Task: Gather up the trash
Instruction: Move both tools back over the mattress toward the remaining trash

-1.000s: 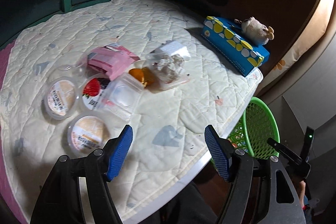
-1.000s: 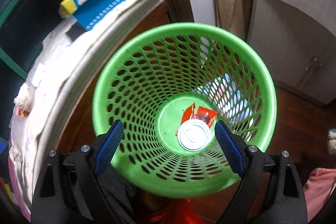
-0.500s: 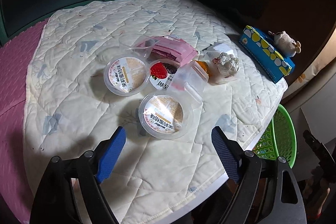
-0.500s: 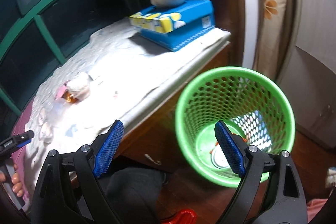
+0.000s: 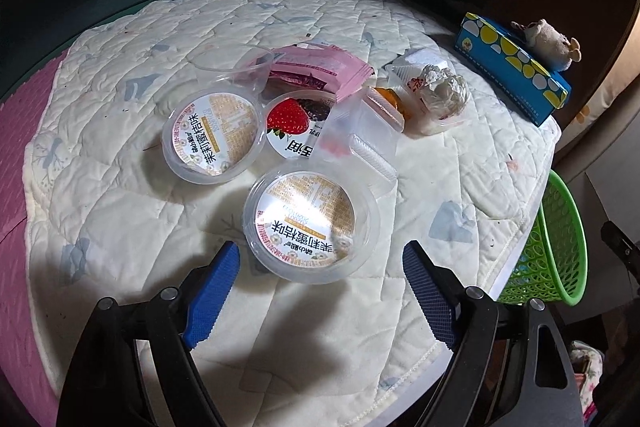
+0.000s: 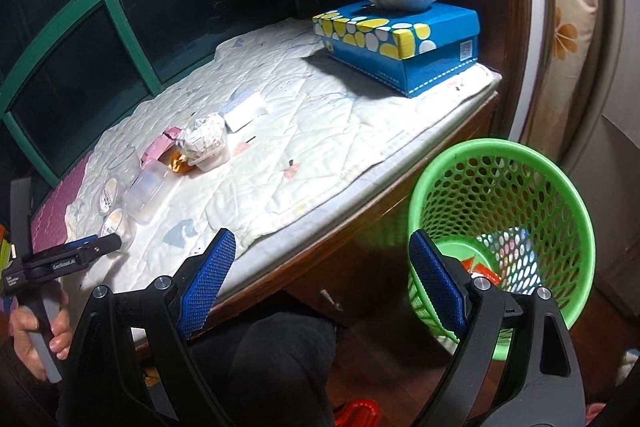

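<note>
Both grippers gape wide, empty. Left gripper (image 5: 316, 273), jaws just widened, hovers near a sealed cup (image 5: 310, 223) at lower centre. Right gripper (image 6: 320, 279) hangs beside the green basket (image 6: 516, 195) at lower right.

bare quilt (image 5: 132, 227) lies open left of the near cup (image 5: 310, 223); other trash (image 5: 320, 107) crowds beyond it.

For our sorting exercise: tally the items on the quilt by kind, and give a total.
Round sealed cups: 3
Clear empty containers: 2
Pink packet: 1
Tub of crumpled wrapper: 1
Orange item: 1
Tissue box: 1
Plush toy, on the box: 1
Total: 10
</note>
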The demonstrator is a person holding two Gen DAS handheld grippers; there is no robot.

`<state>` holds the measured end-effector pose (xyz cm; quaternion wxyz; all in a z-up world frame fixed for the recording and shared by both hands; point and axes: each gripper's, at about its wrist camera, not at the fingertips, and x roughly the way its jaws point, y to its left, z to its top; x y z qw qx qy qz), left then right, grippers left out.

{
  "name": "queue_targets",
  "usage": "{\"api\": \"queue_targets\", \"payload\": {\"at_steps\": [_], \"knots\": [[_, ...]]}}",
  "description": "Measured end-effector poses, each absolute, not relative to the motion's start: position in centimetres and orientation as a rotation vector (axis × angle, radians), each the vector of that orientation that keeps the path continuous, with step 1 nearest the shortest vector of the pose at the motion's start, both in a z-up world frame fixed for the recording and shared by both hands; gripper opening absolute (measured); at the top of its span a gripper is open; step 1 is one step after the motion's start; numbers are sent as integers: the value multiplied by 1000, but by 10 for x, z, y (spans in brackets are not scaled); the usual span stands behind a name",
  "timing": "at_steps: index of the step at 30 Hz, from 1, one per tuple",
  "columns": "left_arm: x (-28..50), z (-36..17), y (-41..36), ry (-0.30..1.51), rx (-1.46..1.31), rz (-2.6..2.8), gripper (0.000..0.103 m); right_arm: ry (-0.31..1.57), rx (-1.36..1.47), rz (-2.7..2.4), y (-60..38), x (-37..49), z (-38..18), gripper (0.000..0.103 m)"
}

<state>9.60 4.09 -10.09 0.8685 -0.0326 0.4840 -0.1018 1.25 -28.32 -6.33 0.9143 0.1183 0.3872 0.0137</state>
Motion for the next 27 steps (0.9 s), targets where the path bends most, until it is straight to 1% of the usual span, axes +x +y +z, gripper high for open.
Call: {"api": "queue_targets", "payload": {"at_steps": [2,4,8,10,22,27], "knots": [[100,-104,41,1018,-70,-203,80,800,237,38,-278,14,-64,88],[103,-106,41,1018,-69,-203,78,806,238,52,-273,16,-65,88],[106,-107,40,1016,-83,-217,66,809,223,78,-265,21,-64,88],[105,-107,39,1011,-76,-221,62,813,223,91,-261,25,-63,88],[90,-90,47,988,-95,-256,61,827,186,174,-224,63,-58,88],[81,-79,53,969,-108,-266,61,818,149,225,-202,90,-55,84]]}}
